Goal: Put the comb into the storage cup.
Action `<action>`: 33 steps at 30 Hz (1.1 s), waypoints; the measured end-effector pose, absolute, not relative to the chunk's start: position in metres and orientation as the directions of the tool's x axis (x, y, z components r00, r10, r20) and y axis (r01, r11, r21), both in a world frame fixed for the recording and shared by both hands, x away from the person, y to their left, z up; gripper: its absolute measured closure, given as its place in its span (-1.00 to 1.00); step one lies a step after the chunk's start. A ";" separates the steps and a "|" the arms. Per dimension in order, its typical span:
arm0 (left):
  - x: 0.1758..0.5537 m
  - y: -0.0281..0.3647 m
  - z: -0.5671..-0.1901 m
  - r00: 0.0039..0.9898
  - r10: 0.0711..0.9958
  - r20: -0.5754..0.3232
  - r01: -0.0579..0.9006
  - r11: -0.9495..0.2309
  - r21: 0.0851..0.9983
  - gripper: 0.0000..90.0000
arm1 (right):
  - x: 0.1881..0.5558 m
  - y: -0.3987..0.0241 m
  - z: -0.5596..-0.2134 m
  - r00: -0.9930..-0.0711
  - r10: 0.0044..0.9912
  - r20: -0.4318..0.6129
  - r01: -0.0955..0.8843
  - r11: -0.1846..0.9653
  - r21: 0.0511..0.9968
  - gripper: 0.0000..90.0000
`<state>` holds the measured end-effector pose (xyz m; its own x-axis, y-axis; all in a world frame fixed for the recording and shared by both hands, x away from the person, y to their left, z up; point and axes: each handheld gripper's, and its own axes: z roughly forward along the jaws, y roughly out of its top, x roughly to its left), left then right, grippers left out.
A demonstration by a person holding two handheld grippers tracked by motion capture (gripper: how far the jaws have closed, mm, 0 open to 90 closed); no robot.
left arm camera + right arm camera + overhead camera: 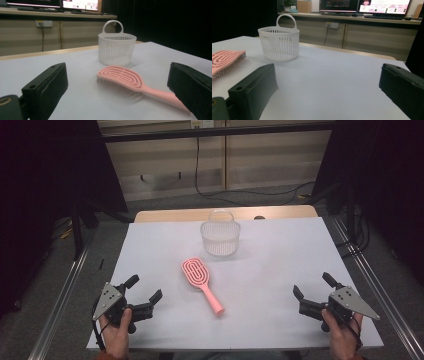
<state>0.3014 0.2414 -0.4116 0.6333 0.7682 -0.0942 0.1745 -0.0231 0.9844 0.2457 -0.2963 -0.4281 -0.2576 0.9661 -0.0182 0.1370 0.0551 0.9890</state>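
Pink hairbrush (201,285) flat mid-surface (280,265), bristles down, just before white slatted basket (220,234). Left gripper (145,296) and right gripper (311,290) at near corners, fingers wide, holding nothing.

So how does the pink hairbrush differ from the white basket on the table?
The hairbrush is pink and lies flat, bristles down, near the table's middle; the basket is white and stands upright farther back. The hairbrush is long and thin with a handle toward the person; the basket is round with a loop handle on top. Both have slotted openings, and neither is held.
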 end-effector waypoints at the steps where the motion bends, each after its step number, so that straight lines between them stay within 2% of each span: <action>1: 0.302 0.240 -0.412 0.643 0.759 -0.101 0.175 -0.017 0.984 -0.93 | 0.245 -0.296 -0.428 -0.262 0.965 -0.022 0.138 0.060 0.989 -0.99; 24: 0.313 0.201 -0.408 0.693 0.717 -0.076 0.128 -0.018 0.992 -1.00 | 0.245 -0.293 -0.428 -0.293 0.955 -0.038 0.126 0.078 0.989 -0.99; 33: 0.325 0.189 -0.404 0.703 0.707 -0.078 0.138 -0.028 0.990 -0.99 | 0.245 -0.293 -0.428 -0.290 0.956 -0.038 0.120 0.076 0.990 -0.99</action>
